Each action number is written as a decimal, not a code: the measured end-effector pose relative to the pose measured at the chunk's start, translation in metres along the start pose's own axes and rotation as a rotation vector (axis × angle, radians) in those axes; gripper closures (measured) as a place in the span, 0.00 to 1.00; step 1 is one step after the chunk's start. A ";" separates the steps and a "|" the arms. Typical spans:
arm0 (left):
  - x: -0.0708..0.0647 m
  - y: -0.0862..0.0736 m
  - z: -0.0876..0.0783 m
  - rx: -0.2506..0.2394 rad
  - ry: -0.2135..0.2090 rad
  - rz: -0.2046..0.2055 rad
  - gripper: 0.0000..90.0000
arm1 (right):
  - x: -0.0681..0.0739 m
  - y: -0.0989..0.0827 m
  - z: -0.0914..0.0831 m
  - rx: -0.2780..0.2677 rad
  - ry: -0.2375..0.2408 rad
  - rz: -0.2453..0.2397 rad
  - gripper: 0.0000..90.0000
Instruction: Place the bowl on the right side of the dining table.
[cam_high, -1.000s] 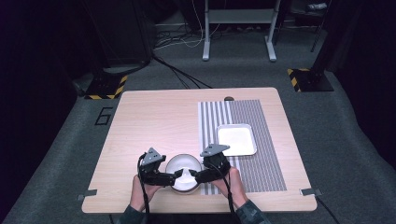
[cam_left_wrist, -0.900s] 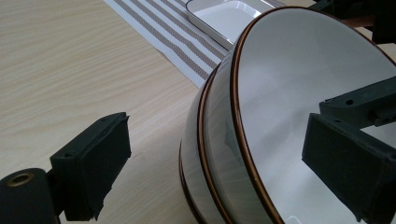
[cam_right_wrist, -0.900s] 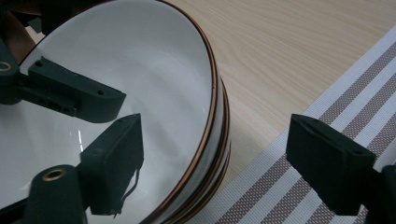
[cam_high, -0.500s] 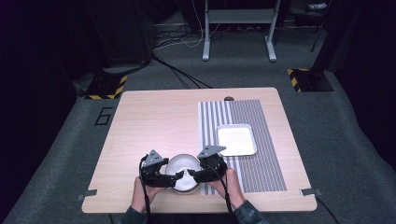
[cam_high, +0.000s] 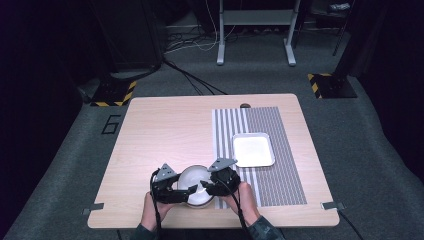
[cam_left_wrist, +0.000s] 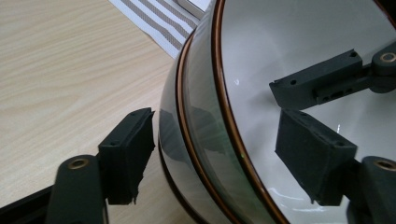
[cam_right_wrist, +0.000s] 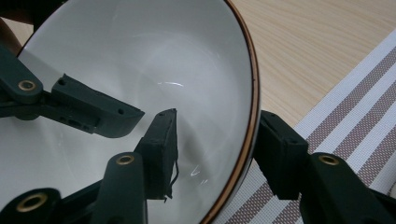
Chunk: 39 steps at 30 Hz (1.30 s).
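- While both grippers straddle its rim, the white bowl (cam_high: 194, 185) sits at the table's (cam_high: 165, 130) near edge.
- Left gripper (cam_left_wrist: 219, 154): jaws just closing, outer pad touching the wall, inner one still clear.
- Right gripper (cam_right_wrist: 217, 149): jaws just closing, pads near the wall; contact unclear.

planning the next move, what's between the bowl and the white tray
Bare table wood, then the striped placemat's left edge; nothing stands between the bowl and the white tray in the high view.

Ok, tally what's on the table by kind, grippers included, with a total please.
Bowl: 1
Tray: 1
Striped mat: 1
Grippers: 2, left gripper and right gripper, each with its jaws astride the bowl's rim
Total: 5
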<state>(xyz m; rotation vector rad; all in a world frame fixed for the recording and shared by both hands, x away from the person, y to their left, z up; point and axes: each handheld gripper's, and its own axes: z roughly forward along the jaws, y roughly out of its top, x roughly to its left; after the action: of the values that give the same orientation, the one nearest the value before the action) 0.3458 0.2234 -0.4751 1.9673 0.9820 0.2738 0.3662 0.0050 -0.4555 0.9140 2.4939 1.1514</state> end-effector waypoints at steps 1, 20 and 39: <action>-0.001 0.000 0.000 0.002 0.001 -0.010 0.32 | 0.000 0.000 0.000 0.004 -0.001 0.001 0.57; -0.008 -0.001 0.003 0.011 0.105 0.023 0.45 | 0.004 -0.002 0.001 0.022 -0.050 -0.006 0.64; -0.017 0.007 -0.009 -0.054 0.221 0.125 0.70 | 0.013 0.005 -0.011 -0.047 -0.173 -0.103 0.84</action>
<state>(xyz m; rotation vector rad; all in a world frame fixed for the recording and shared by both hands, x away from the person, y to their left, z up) 0.3333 0.2145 -0.4614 1.9814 0.9804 0.5921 0.3535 0.0092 -0.4446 0.8252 2.3366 1.0474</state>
